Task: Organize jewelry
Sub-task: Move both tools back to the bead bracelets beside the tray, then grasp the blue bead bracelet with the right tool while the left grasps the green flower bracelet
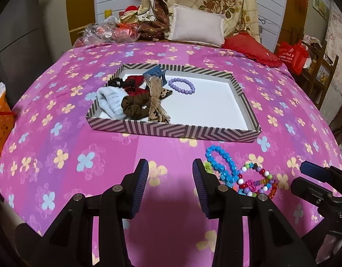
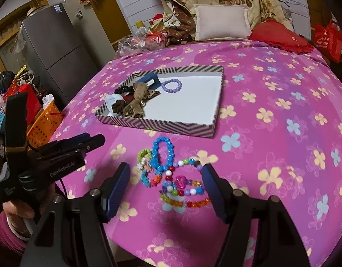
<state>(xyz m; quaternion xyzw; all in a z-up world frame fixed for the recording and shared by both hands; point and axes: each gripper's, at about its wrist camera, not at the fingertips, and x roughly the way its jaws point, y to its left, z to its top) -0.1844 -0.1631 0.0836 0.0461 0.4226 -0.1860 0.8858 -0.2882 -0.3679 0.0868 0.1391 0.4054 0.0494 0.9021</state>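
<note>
Plastic bead bracelets, blue & multicolour, tangled (image 2: 171, 173) on the pink floral bedspread (image 2: 271, 102) near its front edge, sit between your wide-open, empty right gripper (image 2: 165, 185) fingers, left gripper (image 1: 170, 185) also open w/ nothing, so closing may lift several at once toward the striped cardboard tray (image 2: 171, 127).

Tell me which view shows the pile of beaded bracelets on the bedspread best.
The right wrist view: the beaded bracelets lie whole and centred between the right gripper's open jaws. In the left wrist view the pile sits off to the right, its near edge hidden behind the left gripper.
</note>
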